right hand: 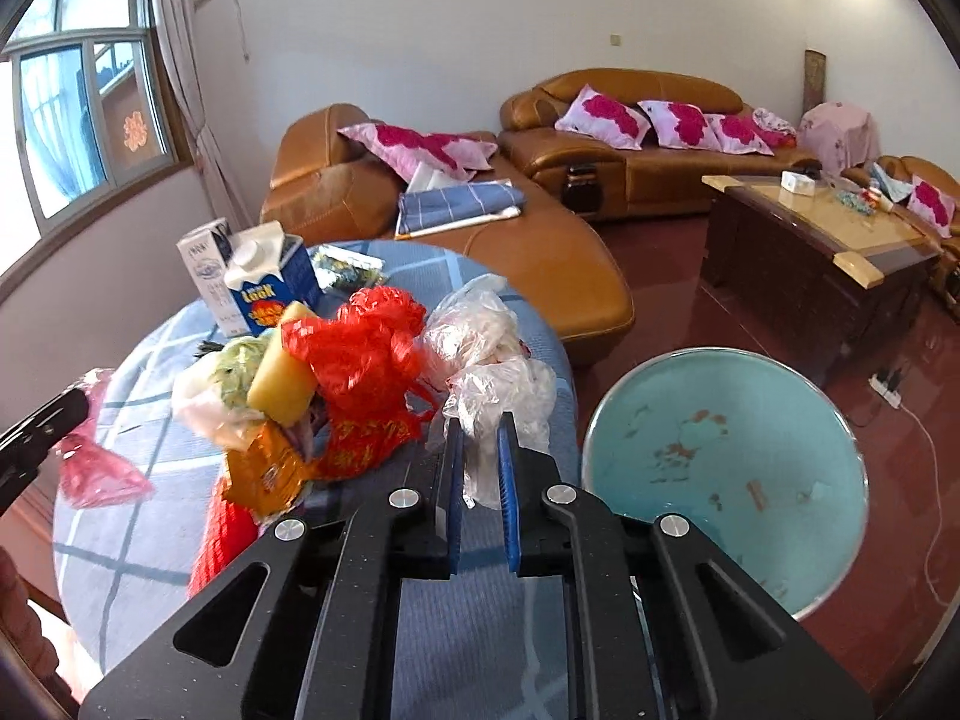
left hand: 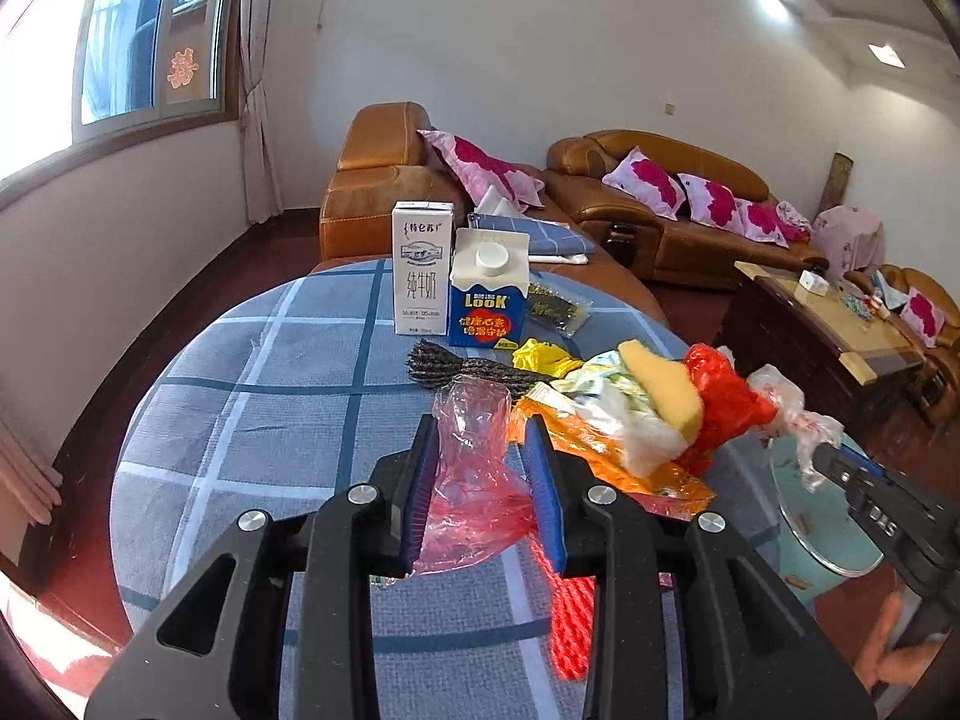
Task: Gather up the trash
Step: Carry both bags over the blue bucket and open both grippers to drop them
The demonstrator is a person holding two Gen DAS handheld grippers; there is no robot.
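Note:
My left gripper [left hand: 483, 427] is shut on a crumpled pink see-through plastic bag [left hand: 474, 480], held just above the round table's blue checked cloth [left hand: 270, 420]. My right gripper [right hand: 480, 427] is shut on a clear plastic bag [right hand: 504, 396] at the table's right edge; the left wrist view shows the same clear bag [left hand: 786, 414]. Between the two lies a trash heap: a red plastic bag [right hand: 360, 372], a yellow sponge [right hand: 282, 381], an orange wrapper [right hand: 264, 471] and red mesh [right hand: 222, 540]. A teal bin [right hand: 720, 468] stands open on the floor right of the table.
A white milk carton [left hand: 421, 267], a blue LOOK carton [left hand: 487, 300], a dark snack packet [left hand: 555, 307], a braided cord [left hand: 468, 369] and a yellow scrap [left hand: 540, 355] sit at the table's far side. Brown leather sofas [right hand: 540, 252] and a wooden coffee table [right hand: 810, 240] stand beyond.

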